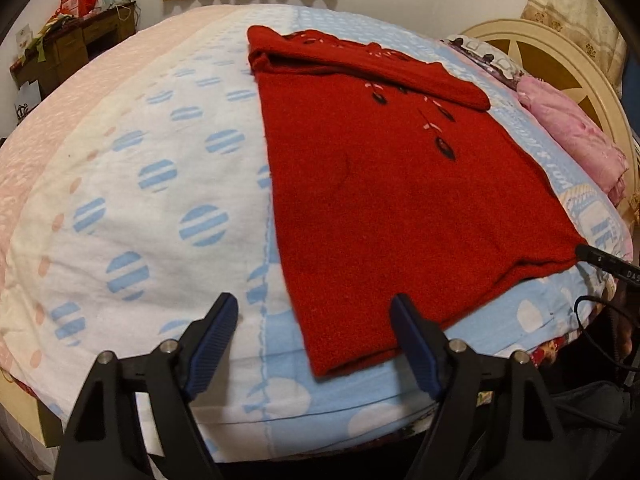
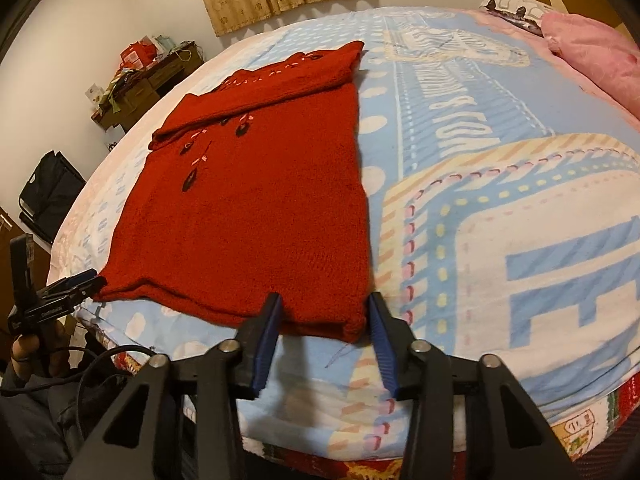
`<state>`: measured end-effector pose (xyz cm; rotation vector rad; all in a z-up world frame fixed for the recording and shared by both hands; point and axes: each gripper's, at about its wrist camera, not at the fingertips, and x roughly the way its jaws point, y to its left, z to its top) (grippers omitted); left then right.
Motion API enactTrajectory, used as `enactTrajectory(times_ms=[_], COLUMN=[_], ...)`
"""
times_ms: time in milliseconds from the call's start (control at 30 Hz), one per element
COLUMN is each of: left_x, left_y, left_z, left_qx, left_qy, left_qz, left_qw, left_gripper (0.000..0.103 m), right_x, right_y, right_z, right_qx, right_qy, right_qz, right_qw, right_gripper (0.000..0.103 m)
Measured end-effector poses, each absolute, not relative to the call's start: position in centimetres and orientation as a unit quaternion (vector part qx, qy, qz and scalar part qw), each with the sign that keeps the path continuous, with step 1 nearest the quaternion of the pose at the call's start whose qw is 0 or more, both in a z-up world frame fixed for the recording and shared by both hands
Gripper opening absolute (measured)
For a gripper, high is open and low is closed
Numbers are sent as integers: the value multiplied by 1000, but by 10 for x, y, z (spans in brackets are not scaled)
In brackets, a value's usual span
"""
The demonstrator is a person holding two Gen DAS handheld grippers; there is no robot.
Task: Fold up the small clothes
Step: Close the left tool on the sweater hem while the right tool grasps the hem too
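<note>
A red sweater (image 1: 384,200) lies flat on the bed cover (image 1: 132,200), sleeves folded across its far end. The left gripper (image 1: 316,312) stands released, straddling the near left hem corner. The right gripper (image 2: 324,308) stands released, straddling the near right hem corner.

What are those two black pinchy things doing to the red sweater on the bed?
A person is folding a red sweater on the bed with a gripper in each hand. Its sleeves are already folded across the top. The left gripper sits open around the sweater's near left hem corner, and the right gripper sits open around the near right corner. Neither is pinching the cloth yet, so the next fold hasn't started.
</note>
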<state>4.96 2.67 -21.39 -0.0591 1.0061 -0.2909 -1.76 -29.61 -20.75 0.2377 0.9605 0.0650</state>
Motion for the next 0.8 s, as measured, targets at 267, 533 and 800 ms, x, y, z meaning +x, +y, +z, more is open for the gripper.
enactTrajectory(times_ms=[267, 533, 800], left_x=[47, 47, 52], left_y=[27, 29, 44], left_z=[-209, -208, -210], left_qx=[-28, -37, -85], left_qy=[483, 484, 487], left_qz=[-157, -183, -199], left_qw=[861, 855, 846], left_gripper=[72, 27, 10], right_x=[-18, -19, -21], right_y=[-303, -305, -311], right_z=[-208, -209, -207], right_qx=[141, 154, 175], right_qy=[456, 455, 443], right_qz=[34, 43, 55], right_qw=[878, 876, 878], right_gripper=[31, 11, 9])
